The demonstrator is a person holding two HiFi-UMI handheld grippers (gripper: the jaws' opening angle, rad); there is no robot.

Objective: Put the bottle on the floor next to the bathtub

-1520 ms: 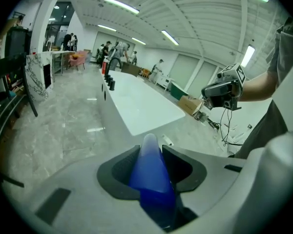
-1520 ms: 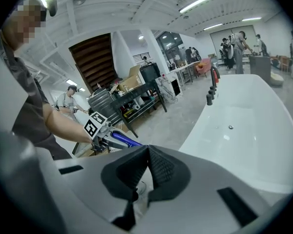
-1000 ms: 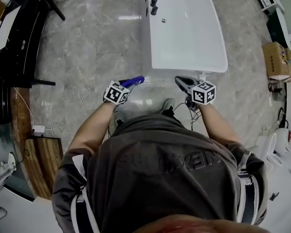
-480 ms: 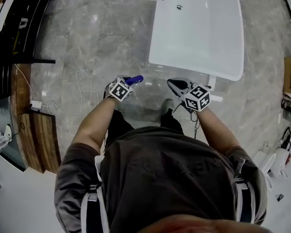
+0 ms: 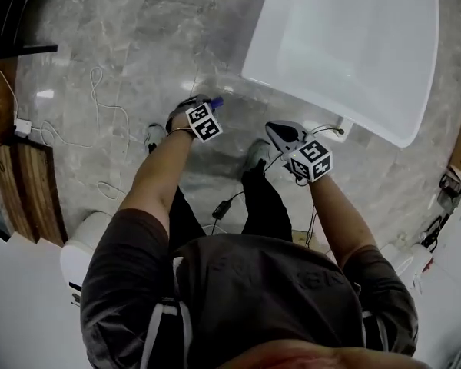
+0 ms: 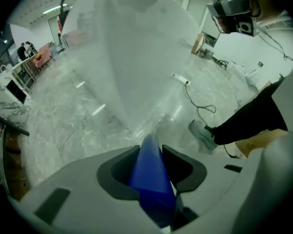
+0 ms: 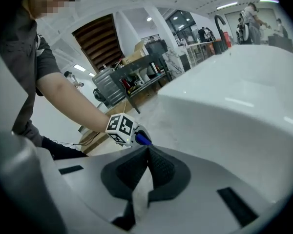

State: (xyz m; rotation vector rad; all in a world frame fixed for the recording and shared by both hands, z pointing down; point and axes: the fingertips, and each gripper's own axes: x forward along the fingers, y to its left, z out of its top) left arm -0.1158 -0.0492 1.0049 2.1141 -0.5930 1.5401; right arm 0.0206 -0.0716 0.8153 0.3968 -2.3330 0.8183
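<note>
Blue bottle is clamped in the left tongs, apparently just clear of the marble floor near the white bathtub, while the right tongs are closed on nothing, so only the set-down and release seem left.

Nothing legible out there! Faint tone-on-tone lettering ran across the back of the person's dark shirt, too dim to spell. Beside the bathtub, the left marker cube and the right marker cube showed only black-and-white square patterns.
</note>
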